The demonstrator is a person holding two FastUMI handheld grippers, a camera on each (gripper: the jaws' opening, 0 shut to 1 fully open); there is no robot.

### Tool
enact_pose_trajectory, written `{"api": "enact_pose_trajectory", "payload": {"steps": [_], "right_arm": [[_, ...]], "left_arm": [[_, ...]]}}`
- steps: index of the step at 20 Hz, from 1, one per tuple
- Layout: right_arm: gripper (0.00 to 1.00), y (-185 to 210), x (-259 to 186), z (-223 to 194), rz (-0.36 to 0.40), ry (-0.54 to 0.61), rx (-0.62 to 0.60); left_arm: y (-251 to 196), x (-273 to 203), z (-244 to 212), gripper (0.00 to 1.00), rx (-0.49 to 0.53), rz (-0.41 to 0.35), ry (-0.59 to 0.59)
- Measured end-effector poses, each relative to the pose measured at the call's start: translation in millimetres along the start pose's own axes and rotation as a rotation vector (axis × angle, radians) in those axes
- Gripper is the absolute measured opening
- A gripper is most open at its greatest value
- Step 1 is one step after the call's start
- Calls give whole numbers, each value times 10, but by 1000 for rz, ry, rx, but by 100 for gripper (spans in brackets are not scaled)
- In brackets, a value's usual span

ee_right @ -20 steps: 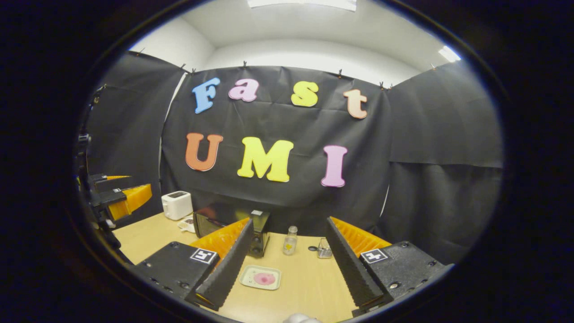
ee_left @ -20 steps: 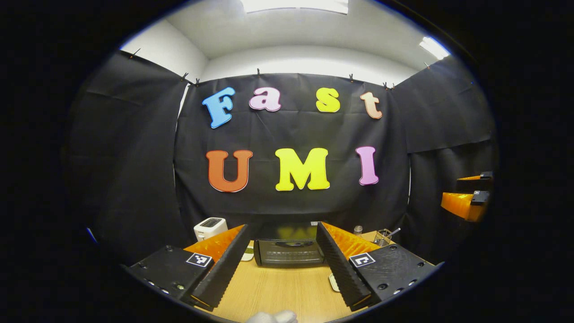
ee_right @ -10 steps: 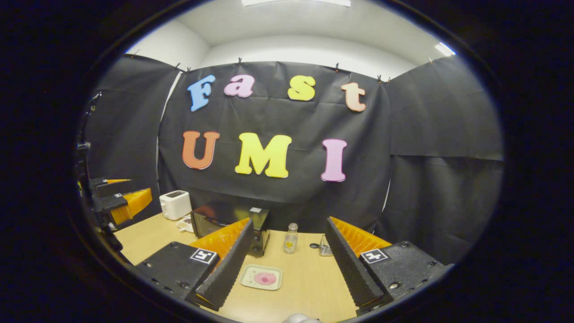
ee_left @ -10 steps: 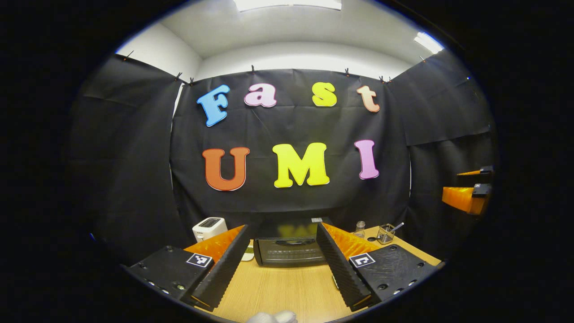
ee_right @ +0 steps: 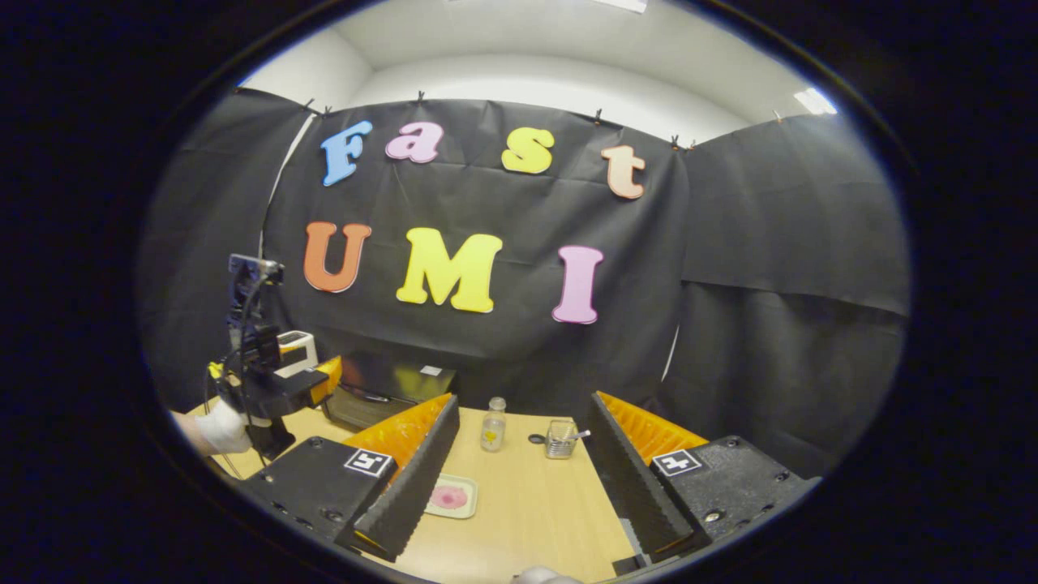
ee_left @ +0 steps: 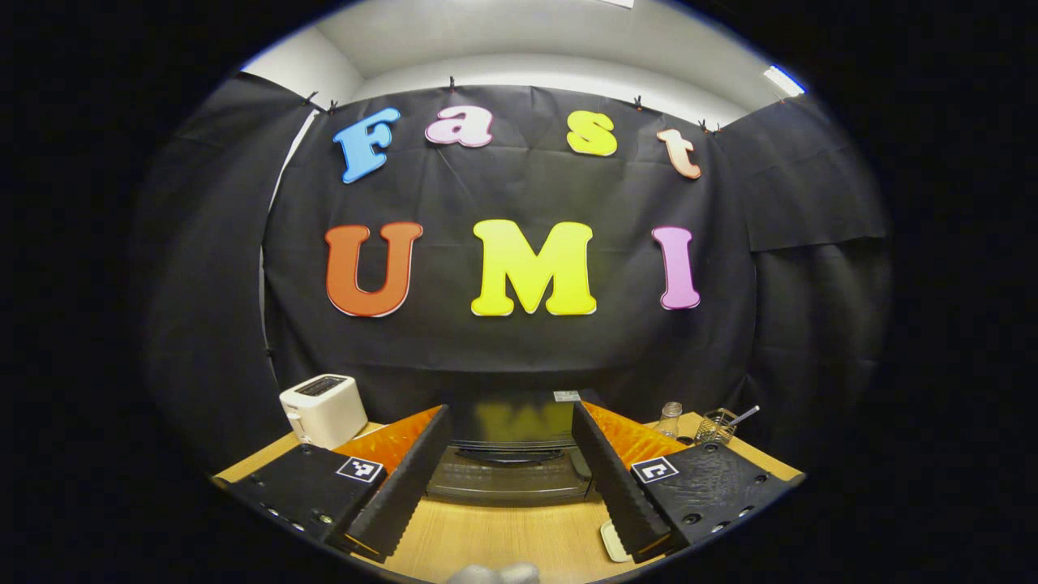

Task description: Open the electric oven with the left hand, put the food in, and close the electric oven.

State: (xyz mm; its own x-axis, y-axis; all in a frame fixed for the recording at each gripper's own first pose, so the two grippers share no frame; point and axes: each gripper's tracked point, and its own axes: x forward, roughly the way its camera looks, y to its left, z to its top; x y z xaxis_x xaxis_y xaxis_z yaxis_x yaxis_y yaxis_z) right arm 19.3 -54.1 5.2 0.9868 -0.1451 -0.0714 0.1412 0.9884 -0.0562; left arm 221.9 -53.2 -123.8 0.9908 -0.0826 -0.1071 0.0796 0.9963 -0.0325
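The black electric oven (ee_left: pixel 511 474) stands shut on the wooden table, close ahead of my left gripper (ee_left: pixel 510 408), which is open with the oven's front and handle framed between its fingers. In the right gripper view the oven (ee_right: pixel 388 388) sits at the back left, and the left gripper (ee_right: pixel 280 391), held by a white-gloved hand (ee_right: pixel 217 428), hovers just in front of it. A small plate with pink food (ee_right: pixel 452 496) lies on the table by the left finger of my right gripper (ee_right: pixel 523 399), which is open and holds nothing.
A white toaster (ee_left: pixel 323 408) stands left of the oven. A small glass jar (ee_right: pixel 491 425) and a wire cup with a utensil (ee_right: pixel 558 438) stand at the back of the table (ee_right: pixel 527 503). Black cloth walls close the booth.
My left gripper has moved forward and lower towards the oven, which now looms larger between its fingers. In the right gripper view it has come in from the left edge to the oven's front.
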Motion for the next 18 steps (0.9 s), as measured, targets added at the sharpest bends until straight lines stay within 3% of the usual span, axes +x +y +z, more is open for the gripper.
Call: {"api": "enact_pose_trajectory", "payload": {"steps": [7, 12, 18], "right_arm": [[99, -295, -114, -215, -102, 62, 9], [99, -371, -152, -342, -142, 87, 22], [99, -302, -169, -333, -143, 90, 29]], "left_arm": [[65, 792, -700, 96, 29, 28, 110], [126, 1041, -935, 95, 72, 30, 140], [130, 1056, -1046, 96, 49, 9, 182]]}}
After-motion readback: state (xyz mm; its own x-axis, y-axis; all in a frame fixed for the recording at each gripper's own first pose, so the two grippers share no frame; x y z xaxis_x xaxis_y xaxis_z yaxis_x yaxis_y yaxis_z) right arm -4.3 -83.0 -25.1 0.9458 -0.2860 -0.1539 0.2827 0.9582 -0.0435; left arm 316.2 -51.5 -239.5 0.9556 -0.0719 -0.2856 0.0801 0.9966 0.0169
